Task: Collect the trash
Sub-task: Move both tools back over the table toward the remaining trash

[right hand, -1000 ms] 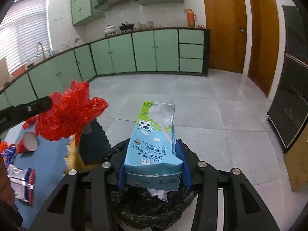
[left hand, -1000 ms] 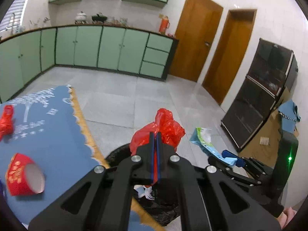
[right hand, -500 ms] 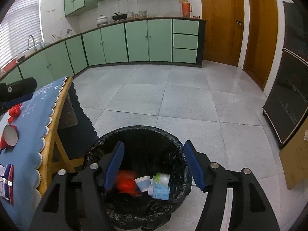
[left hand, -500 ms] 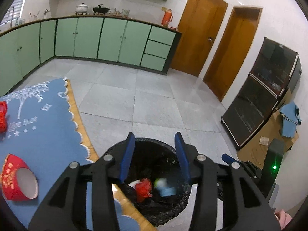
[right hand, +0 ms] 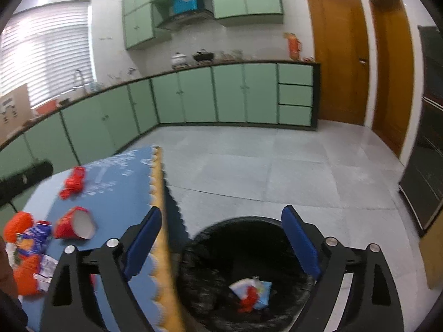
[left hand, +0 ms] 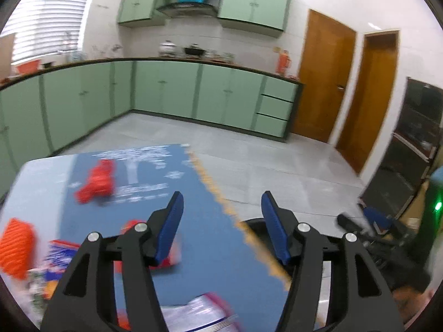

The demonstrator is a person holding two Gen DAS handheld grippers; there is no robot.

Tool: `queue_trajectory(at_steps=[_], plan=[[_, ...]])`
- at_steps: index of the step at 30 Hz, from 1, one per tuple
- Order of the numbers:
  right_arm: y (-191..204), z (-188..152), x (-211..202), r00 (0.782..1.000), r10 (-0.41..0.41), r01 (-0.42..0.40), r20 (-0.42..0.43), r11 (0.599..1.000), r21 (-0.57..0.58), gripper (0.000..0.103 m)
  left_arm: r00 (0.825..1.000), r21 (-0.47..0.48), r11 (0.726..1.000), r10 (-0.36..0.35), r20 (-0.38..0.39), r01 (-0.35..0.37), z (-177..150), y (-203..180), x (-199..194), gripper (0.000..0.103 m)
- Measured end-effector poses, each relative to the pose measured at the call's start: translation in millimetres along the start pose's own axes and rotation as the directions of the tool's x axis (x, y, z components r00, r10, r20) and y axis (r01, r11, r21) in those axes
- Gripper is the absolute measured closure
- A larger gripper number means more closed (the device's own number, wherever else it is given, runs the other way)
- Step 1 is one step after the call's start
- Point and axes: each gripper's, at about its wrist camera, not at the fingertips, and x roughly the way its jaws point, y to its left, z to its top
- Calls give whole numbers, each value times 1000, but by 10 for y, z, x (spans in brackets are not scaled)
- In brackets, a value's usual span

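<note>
Swinging both empty tools, left tool (left hand: 221, 215) and right tool (right hand: 221, 238) just widening, from the bin (right hand: 221, 249) toward wrappers (right hand: 30, 243) and cup (right hand: 74, 222) near the surface (right hand: 119, 193) edge, needing fresh grasps.

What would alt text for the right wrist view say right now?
The right gripper hangs open and empty above a black-lined trash bin with crumpled trash inside. To the left, a red paper cup and wrappers lie on the blue tablecloth; green kitchen cabinets stand behind.
</note>
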Motion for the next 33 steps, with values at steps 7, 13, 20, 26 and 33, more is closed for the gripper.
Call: queue_trajectory(at_steps=[7, 13, 20, 26, 33], plan=[[636, -13, 11, 996, 95, -95, 0, 994, -51, 15, 979, -50, 978, 204, -14, -204, -248, 814, -426, 44], [1108, -114, 48, 988, 151, -153, -26, 985, -82, 15, 961, -91, 959, 264, -80, -270, -510, 1264, -600, 38], [1494, -238, 97, 981, 181, -188, -62, 974, -124, 15, 957, -103, 959, 248, -151, -265, -737, 1439, -530, 35], [1613, -266, 144, 981, 179, -188, -80, 972, -139, 15, 954, -77, 961, 249, -169, -264, -814, 1421, -372, 33], [1699, -265, 207, 979, 181, -193, -90, 969, -153, 15, 951, -36, 966, 247, -184, -258, -778, 1360, -175, 26]])
